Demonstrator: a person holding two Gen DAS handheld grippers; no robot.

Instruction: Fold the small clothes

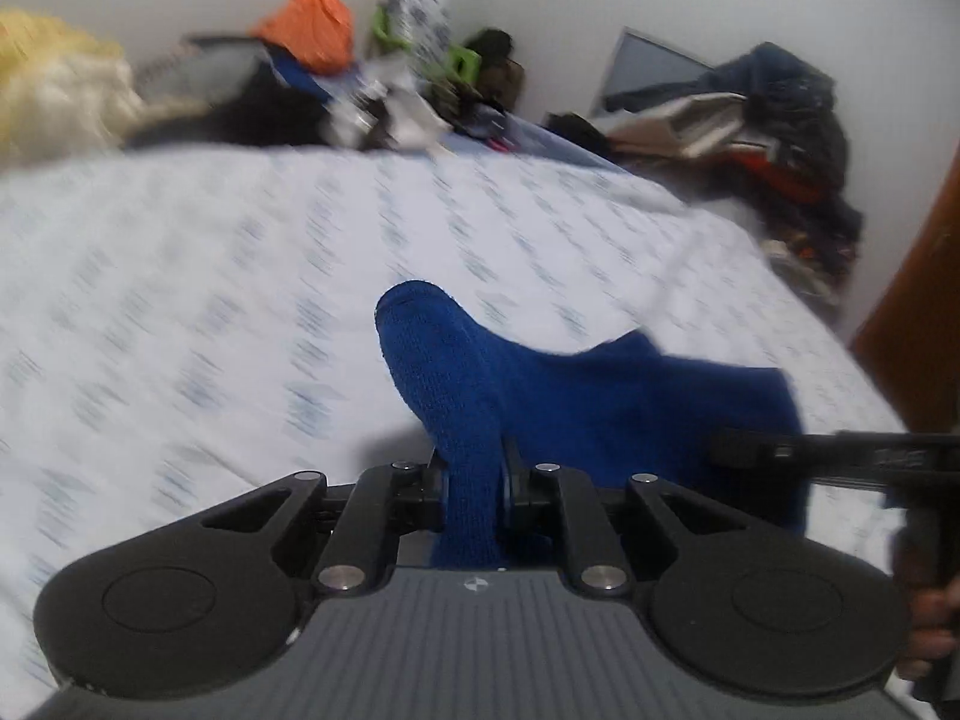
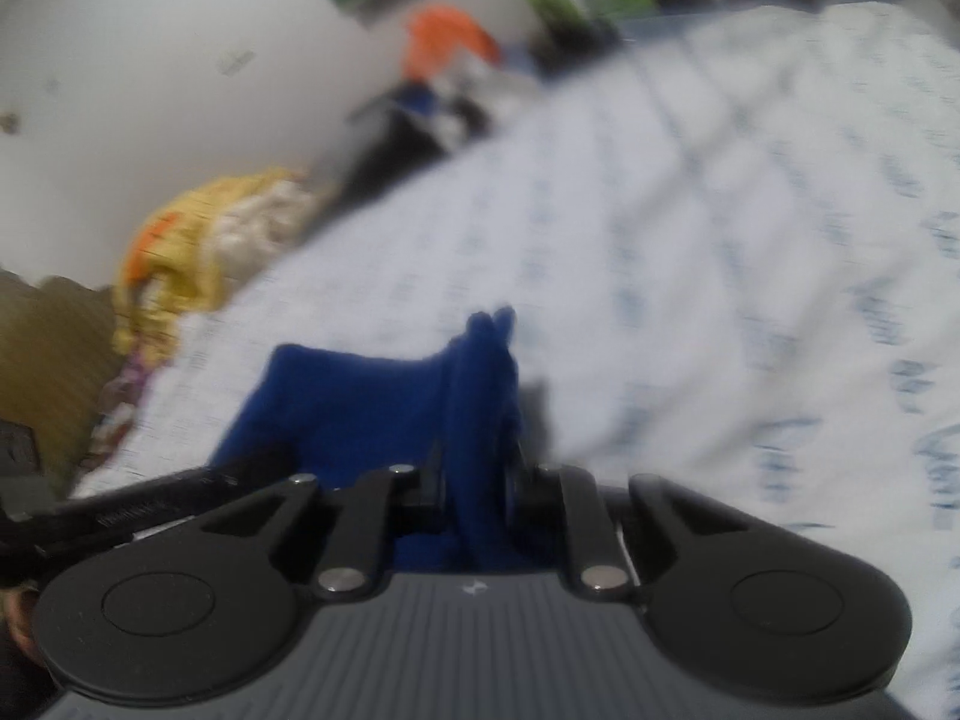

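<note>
Tension between left gripper [image 1: 474, 480] and right gripper [image 2: 477, 486], each clamped narrowly on the blue sock [image 1: 576, 396] above the bed [image 1: 240, 276], needed equalizing before folding.

One blue sock [image 1: 576, 396], two claws, left [image 1: 474, 480] and right [image 2: 477, 480], one bed [image 1: 240, 276].

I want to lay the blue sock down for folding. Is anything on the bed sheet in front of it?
Nothing visible. The blue sock hangs over bare bed sheet; clutter lies only at the far edge.
</note>
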